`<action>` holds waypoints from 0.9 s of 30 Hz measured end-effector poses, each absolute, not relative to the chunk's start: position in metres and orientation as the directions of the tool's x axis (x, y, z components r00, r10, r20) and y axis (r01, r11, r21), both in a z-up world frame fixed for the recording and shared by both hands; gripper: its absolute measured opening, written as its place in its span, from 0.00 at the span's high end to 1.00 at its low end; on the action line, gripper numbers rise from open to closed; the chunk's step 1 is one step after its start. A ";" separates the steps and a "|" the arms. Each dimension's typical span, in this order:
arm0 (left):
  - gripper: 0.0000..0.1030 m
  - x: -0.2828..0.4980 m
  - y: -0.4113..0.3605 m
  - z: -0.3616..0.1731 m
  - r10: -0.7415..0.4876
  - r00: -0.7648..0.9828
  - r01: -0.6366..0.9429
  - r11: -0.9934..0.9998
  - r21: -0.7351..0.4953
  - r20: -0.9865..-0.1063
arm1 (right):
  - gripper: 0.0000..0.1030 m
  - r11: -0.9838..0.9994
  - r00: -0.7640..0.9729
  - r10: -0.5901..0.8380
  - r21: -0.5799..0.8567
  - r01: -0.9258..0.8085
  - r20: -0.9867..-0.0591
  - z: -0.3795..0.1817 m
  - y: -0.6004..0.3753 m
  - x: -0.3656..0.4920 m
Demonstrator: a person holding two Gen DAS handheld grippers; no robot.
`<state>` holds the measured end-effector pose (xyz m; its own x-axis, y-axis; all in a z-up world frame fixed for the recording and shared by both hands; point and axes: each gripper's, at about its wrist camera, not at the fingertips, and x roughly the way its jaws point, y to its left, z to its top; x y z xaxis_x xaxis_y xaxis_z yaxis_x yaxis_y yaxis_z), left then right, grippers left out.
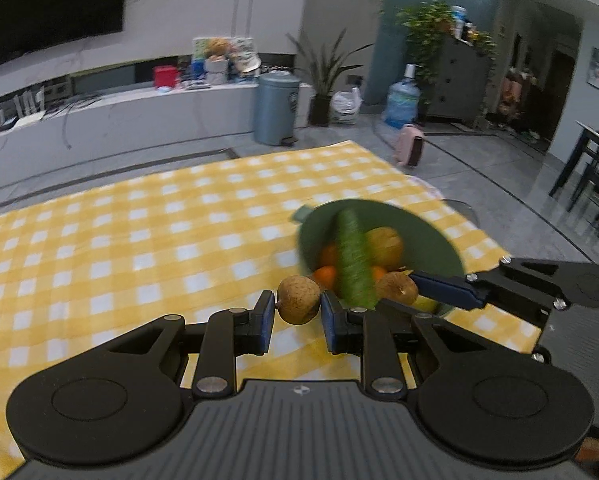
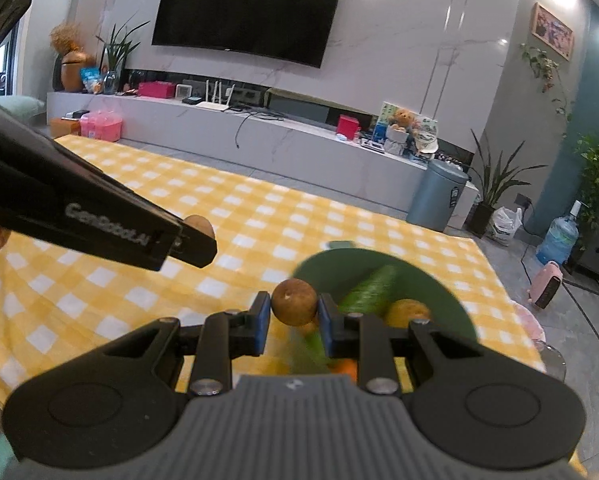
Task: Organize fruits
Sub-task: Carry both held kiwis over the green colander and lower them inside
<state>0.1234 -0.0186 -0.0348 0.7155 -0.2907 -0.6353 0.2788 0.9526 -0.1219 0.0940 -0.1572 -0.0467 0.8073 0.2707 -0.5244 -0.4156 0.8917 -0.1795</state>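
My left gripper (image 1: 298,311) is shut on a small brown round fruit (image 1: 298,299), held just left of a green bowl (image 1: 427,236) on the yellow checked tablecloth. The bowl holds a green cucumber (image 1: 353,264), oranges (image 1: 326,276), a large brown fruit (image 1: 385,246) and something yellow. My right gripper (image 2: 293,312) is shut on another brown round fruit (image 2: 294,302) at the bowl's (image 2: 431,288) near left rim, above the cucumber (image 2: 369,290). The right gripper's finger shows in the left wrist view (image 1: 447,290); the left gripper crosses the right wrist view (image 2: 99,216).
The table (image 1: 119,240) under the cloth ends close right of the bowl. Beyond it are a grey bin (image 1: 277,108), a water jug (image 1: 401,104), a pink heater (image 1: 409,146), plants and a TV bench. Dark chairs (image 1: 591,172) stand far right.
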 end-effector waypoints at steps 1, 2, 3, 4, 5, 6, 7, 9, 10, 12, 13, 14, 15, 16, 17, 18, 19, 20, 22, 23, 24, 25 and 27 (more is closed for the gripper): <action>0.74 0.126 -0.025 -0.033 -0.300 0.711 0.291 0.949 -0.122 -0.636 | 0.79 0.891 0.808 0.269 -0.182 -0.415 -0.524 -0.045 -0.164 0.096; 0.74 0.129 -0.032 -0.032 -0.316 0.704 0.306 0.943 -0.130 -0.636 | 0.79 0.891 0.808 0.267 -0.185 -0.415 -0.525 -0.043 -0.171 0.098; 0.74 0.131 -0.037 -0.031 -0.332 0.696 0.319 0.937 -0.141 -0.637 | 0.79 0.890 0.808 0.264 -0.189 -0.414 -0.527 -0.041 -0.177 0.100; 0.74 0.135 -0.042 -0.031 -0.350 0.686 0.331 0.931 -0.155 -0.638 | 0.79 0.890 0.808 0.259 -0.194 -0.413 -0.529 -0.040 -0.184 0.102; 0.74 0.138 -0.047 -0.032 -0.363 0.677 0.341 0.926 -0.164 -0.641 | 0.79 0.889 0.808 0.255 -0.199 -0.412 -0.531 -0.040 -0.190 0.105; 0.74 0.141 -0.052 -0.034 -0.376 0.667 0.355 0.920 -0.168 -0.643 | 0.79 0.887 0.805 0.252 -0.204 -0.414 -0.537 -0.039 -0.196 0.107; 0.74 0.143 -0.057 -0.036 -0.386 0.658 0.368 0.914 -0.171 -0.647 | 0.79 0.887 0.803 0.247 -0.208 -0.413 -0.542 -0.039 -0.201 0.111; 0.74 0.149 -0.065 -0.043 -0.412 0.628 0.389 0.901 -0.192 -0.660 | 0.79 0.885 0.800 0.240 -0.214 -0.413 -0.550 -0.040 -0.212 0.116; 0.74 0.154 -0.067 -0.047 -0.425 0.611 0.392 0.895 -0.212 -0.668 | 0.79 0.886 0.798 0.235 -0.216 -0.411 -0.555 -0.041 -0.217 0.118; 0.73 0.159 -0.071 -0.056 -0.439 0.587 0.386 0.890 -0.241 -0.681 | 0.79 0.889 0.794 0.223 -0.216 -0.403 -0.565 -0.044 -0.225 0.126; 0.74 0.162 -0.073 -0.059 -0.444 0.577 0.385 0.888 -0.251 -0.686 | 0.79 0.893 0.790 0.220 -0.208 -0.400 -0.572 -0.047 -0.230 0.129; 0.74 0.165 -0.075 -0.062 -0.451 0.567 0.385 0.885 -0.262 -0.689 | 0.79 0.896 0.786 0.218 -0.200 -0.396 -0.579 -0.049 -0.233 0.132; 0.74 0.168 -0.076 -0.065 -0.457 0.558 0.385 0.882 -0.272 -0.693 | 0.79 0.900 0.781 0.217 -0.190 -0.393 -0.586 -0.052 -0.236 0.135; 0.74 0.170 -0.076 -0.068 -0.462 0.550 0.385 0.880 -0.280 -0.696 | 0.79 0.904 0.775 0.218 -0.178 -0.390 -0.593 -0.055 -0.239 0.138; 0.74 0.174 -0.077 -0.071 -0.466 0.541 0.386 0.877 -0.286 -0.700 | 0.79 0.907 0.769 0.221 -0.164 -0.389 -0.600 -0.058 -0.241 0.141; 0.74 0.177 -0.080 -0.072 -0.466 0.535 0.384 0.877 -0.288 -0.704 | 0.79 0.909 0.762 0.229 -0.148 -0.390 -0.606 -0.061 -0.243 0.144; 0.74 0.180 -0.081 -0.073 -0.465 0.530 0.382 0.877 -0.290 -0.709 | 0.79 0.909 0.758 0.235 -0.139 -0.393 -0.608 -0.064 -0.243 0.145; 0.74 0.183 -0.083 -0.073 -0.464 0.527 0.381 0.878 -0.290 -0.712 | 0.79 0.909 0.755 0.240 -0.131 -0.395 -0.610 -0.066 -0.244 0.148; 0.74 0.190 -0.087 -0.076 -0.463 0.516 0.384 0.877 -0.289 -0.721 | 0.79 0.910 0.747 0.258 -0.107 -0.402 -0.612 -0.070 -0.247 0.155; 0.74 0.193 -0.090 -0.077 -0.462 0.511 0.386 0.877 -0.286 -0.725 | 0.79 0.910 0.743 0.268 -0.092 -0.405 -0.613 -0.073 -0.246 0.159; 0.73 0.196 -0.092 -0.079 -0.459 0.508 0.386 0.878 -0.283 -0.729 | 0.79 0.910 0.738 0.277 -0.078 -0.407 -0.615 -0.075 -0.248 0.163; 0.73 0.198 -0.094 -0.079 -0.458 0.505 0.387 0.878 -0.283 -0.731 | 0.79 0.909 0.731 0.288 -0.064 -0.412 -0.619 -0.077 -0.250 0.169; 0.73 0.205 -0.098 -0.081 -0.456 0.497 0.387 0.878 -0.282 -0.738 | 0.79 0.903 0.711 0.310 -0.038 -0.427 -0.631 -0.083 -0.254 0.178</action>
